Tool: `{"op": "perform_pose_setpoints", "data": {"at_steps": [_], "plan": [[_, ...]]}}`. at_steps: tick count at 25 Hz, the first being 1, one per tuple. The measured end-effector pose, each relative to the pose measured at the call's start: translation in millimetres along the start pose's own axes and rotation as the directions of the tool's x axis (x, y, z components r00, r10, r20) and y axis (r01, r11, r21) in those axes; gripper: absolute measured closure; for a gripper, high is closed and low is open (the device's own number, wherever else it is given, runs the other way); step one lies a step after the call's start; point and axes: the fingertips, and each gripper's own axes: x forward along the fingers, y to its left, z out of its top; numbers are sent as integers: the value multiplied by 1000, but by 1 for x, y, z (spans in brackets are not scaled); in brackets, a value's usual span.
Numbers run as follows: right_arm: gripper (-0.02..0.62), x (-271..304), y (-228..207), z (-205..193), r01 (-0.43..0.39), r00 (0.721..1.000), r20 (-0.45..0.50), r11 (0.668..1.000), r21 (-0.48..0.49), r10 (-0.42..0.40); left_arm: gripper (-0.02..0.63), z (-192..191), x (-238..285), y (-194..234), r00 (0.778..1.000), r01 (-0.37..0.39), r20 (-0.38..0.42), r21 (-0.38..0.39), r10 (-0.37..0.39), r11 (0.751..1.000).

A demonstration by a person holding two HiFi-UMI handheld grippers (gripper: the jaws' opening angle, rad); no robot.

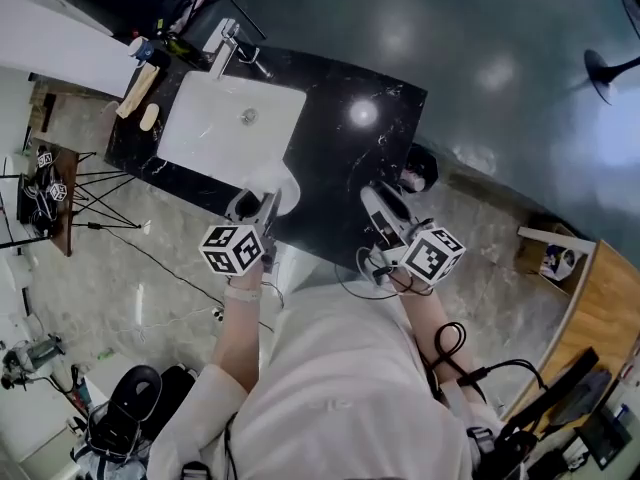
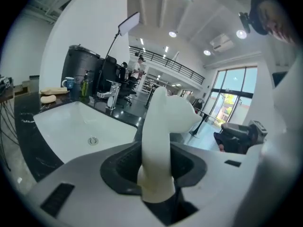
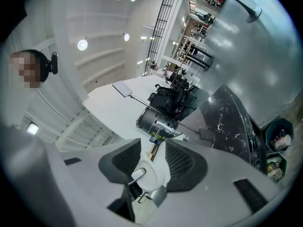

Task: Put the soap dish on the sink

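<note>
Soap dish (image 2: 158,145): white, curved body, clamped edge-on between the two dark pads of the left gripper (image 1: 257,206). Both pads press against it, and the dish stands up out of the jaws.

Position of the dish: in the head view it sits at the front edge of the black marbled countertop (image 1: 345,153), just beside the near corner of the white sink (image 1: 205,128). It is outside the basin. Contact between dish and countertop cannot be determined.

Right gripper (image 3: 151,167): jaws apart, pads pressing on nothing. In the head view it is over the front edge of the countertop, to the right of the left gripper and apart from it.

Sink details: rectangular basin, with a round drain (image 1: 249,117) toward the far end. The faucet (image 1: 226,50) stands on the far rim.

Other items: a wooden board (image 1: 138,90) lies on the countertop at the far left corner, beside the sink. A small pale object (image 1: 149,117) lies next to the board.
</note>
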Motion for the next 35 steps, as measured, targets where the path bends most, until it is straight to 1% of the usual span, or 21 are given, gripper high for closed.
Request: {"op": "perform_pose_setpoints", "data": {"at_steps": [3,5,7,9,11,13,17,18,19,20,22,23,24,25,26,29,33,35], "plan": [[420,-5,-5,6,22,999,25,1000,-5,-22,463,-2,17,-2,998,-21,-60,108,28,994],[421,-9,-8,9,35,998,45,999,-4,-35,463,-5,27,-4,994,-37,-95,201,57,979],[420,-13,-12,12,53,997,59,999,3,-53,463,-9,37,-6,988,-41,-130,302,83,953],[421,-18,-16,14,67,995,72,998,5,-67,463,-13,46,-8,981,-40,-158,408,113,912],[420,-23,-21,15,76,993,85,997,3,-76,463,-18,55,-8,973,-45,-170,517,154,855],[421,-25,-25,16,86,992,95,996,5,-86,463,-21,63,-10,967,-48,-170,611,191,790],[420,-29,-29,16,105,989,101,994,15,-106,463,-28,73,-17,956,-45,-161,744,244,667],[421,-30,-30,16,109,989,101,994,16,-110,463,-31,75,-20,953,-45,-156,774,259,632],[422,-31,-31,16,113,988,100,993,16,-114,463,-34,77,-22,949,-47,-148,807,278,589],[420,-32,-31,17,115,988,100,993,16,-116,463,-37,79,-23,944,-50,-136,843,302,536],[420,-34,-33,17,115,988,103,993,17,-116,463,-44,82,-25,929,-52,-107,910,353,412],[422,-34,-33,17,115,988,104,993,18,-116,463,-48,84,-25,924,-48,-94,932,370,358],[421,-35,-34,18,116,988,105,993,19,-117,463,-51,85,-26,921,-43,-85,947,379,318],[422,-35,-34,18,116,987,106,993,19,-117,463,-55,85,-27,920,-38,-80,957,383,289],[420,-36,-35,19,116,987,107,993,19,-117,463,-58,86,-29,920,-32,-76,963,385,268],[421,-38,-36,19,114,988,103,993,19,-116,463,-63,86,-35,918,-26,-62,976,392,215],[420,-41,-36,16,105,991,84,994,22,-106,463,-68,85,-45,915,-26,-47,985,402,172],[421,-43,-35,15,102,992,77,995,22,-104,462,-74,86,-49,915,-5,-61,987,398,163]]}}
